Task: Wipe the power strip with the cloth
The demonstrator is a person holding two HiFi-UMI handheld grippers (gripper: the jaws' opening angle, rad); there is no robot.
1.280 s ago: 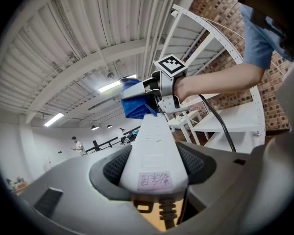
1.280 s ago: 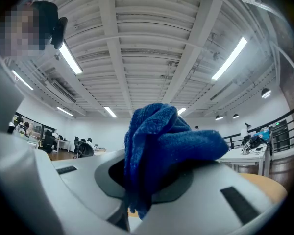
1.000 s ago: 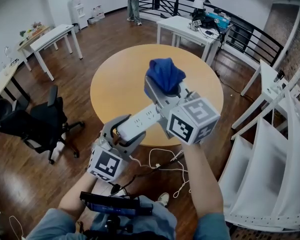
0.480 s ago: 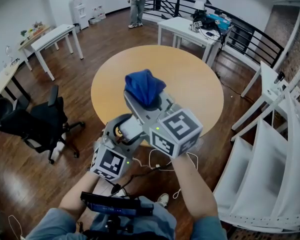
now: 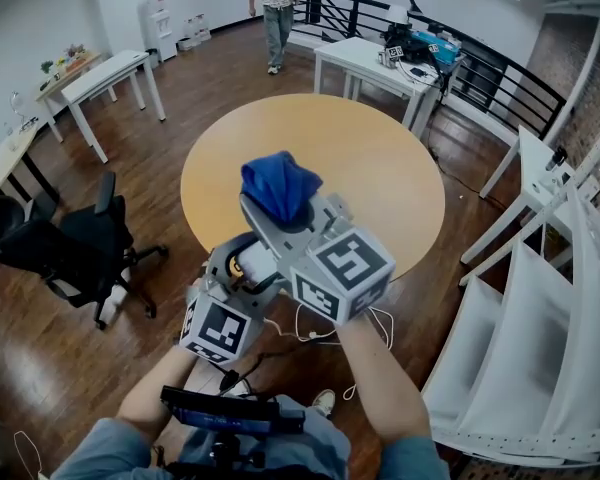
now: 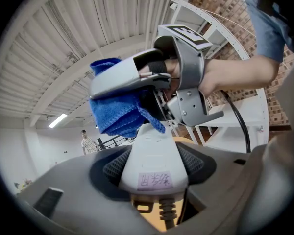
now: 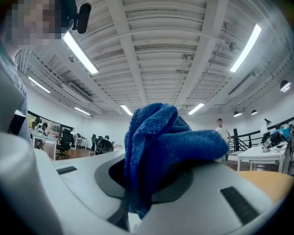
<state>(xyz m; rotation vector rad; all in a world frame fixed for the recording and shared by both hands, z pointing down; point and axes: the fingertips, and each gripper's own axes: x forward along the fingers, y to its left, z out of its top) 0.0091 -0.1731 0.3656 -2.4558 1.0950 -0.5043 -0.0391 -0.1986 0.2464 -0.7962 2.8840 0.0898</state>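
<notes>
In the head view my left gripper [image 5: 248, 268] is shut on one end of a white power strip [image 5: 259, 261], held up above the floor in front of the table. My right gripper [image 5: 280, 216] is shut on a bunched blue cloth [image 5: 278, 186], which lies over the strip just beyond the left jaws and hides most of it. The left gripper view shows the power strip [image 6: 154, 153] clamped between the jaws, its cord trailing down, with the cloth [image 6: 118, 112] resting on its far part. In the right gripper view the cloth [image 7: 159, 136] fills the jaws.
A round wooden table [image 5: 380, 168] stands ahead and below. A white cable [image 5: 315, 330] loops on the floor near my feet. A black office chair [image 5: 75, 253] is at the left, white racks [image 5: 525, 348] at the right. A person [image 5: 275, 3] walks at the back.
My right gripper has drawn the cloth back along the strip, from its far end towards the left gripper. The left gripper has hardly moved. The person at the back has walked nearer.
</notes>
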